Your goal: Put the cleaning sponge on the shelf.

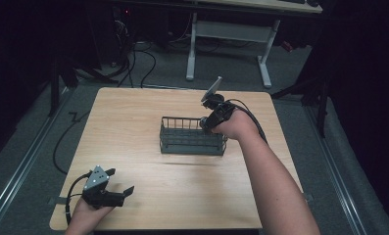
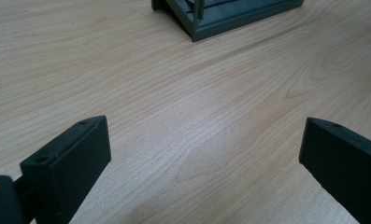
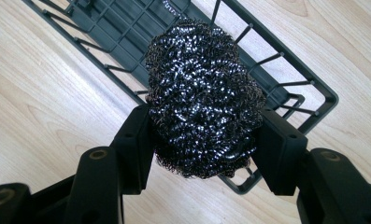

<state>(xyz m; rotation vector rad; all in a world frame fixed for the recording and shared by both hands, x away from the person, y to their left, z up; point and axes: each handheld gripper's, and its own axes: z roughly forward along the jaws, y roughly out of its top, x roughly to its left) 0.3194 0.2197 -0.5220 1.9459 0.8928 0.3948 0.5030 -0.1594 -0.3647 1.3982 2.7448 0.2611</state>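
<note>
At the lower left of the high view, the left gripper rests low over the wooden worktop, its jaws spread wide with bare wood between them; the hand behind it is cut off by the bottom edge. Right of centre, the right forearm reaches up the frame, and the right gripper pinches a steel scouring ball above the end of a dark wire basket. Beyond lie grey floor, cables and a white desk frame in a dim room.
</note>
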